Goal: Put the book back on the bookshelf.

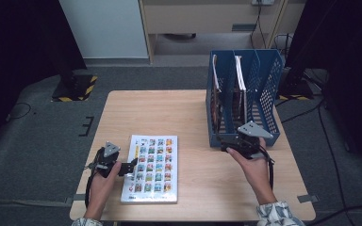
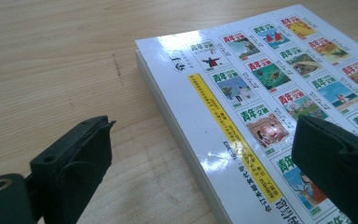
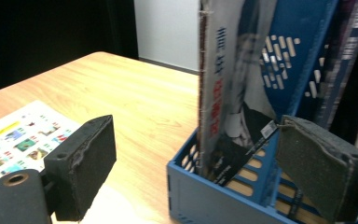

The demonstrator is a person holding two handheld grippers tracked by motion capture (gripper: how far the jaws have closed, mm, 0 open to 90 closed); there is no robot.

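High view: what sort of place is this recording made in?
Probably an office or lab set up for recording: a small wooden table on grey carpet, a blue file rack holding magazines, and a stand base with hazard stripes on the floor.

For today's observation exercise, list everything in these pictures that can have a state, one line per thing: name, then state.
Magazine: lying flat on the table, closed, cover up.
Blue file rack: upright, holding books.
Books in rack: standing on edge.
Left gripper: open, jaws straddling the magazine's edge without gripping it.
Right gripper: open, at the rack's front, holding nothing.
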